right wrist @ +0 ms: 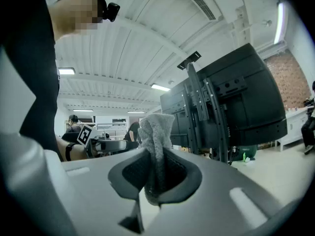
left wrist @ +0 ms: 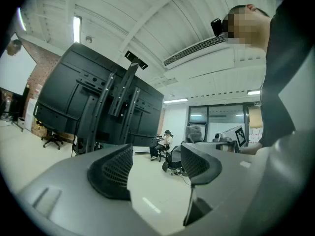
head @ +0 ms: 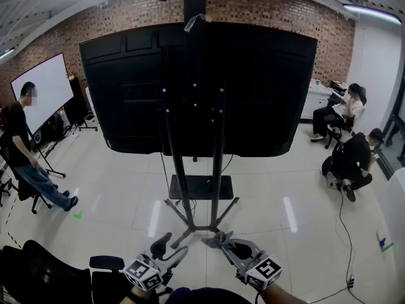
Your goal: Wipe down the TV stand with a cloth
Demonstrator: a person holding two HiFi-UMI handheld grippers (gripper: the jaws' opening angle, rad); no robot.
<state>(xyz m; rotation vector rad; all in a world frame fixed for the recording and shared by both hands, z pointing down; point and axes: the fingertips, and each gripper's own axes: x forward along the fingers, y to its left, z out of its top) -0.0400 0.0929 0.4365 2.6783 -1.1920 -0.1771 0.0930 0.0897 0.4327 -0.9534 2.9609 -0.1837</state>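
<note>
Two tongs are hovering side by side close in front of the person, both pointing at the foot of the stand. The left tongs [left wrist: 155, 166] are standing wide, with only floor and distant room showing through the gap. The right tongs [right wrist: 155, 173] are pinching a grey cloth [right wrist: 156, 132], which is bunching into an upright tuft above the jaws, with little of it hanging free.

Just beyond, the TV stand [head: 190, 228] is spreading its thin feet over the pale floor [head: 126, 195]. The cloth's tip is sitting near the closest foot, though contact is not looking made, so wiping is probably only about to begin. Doing it well is likely calling for laying the tuft flat against the metal rather than poking with its tip. Each foot is wanting a stroke along its length, before the cloth is working up the two uprights [head: 217, 170] and across the dark base plate [head: 201, 187]. The empty tongs could be steadying an upright, since so narrow a frame may be rocking under pressure.

Farther off, the large black screen [head: 253, 87] is hanging on those uprights, its back facing the person.
</note>
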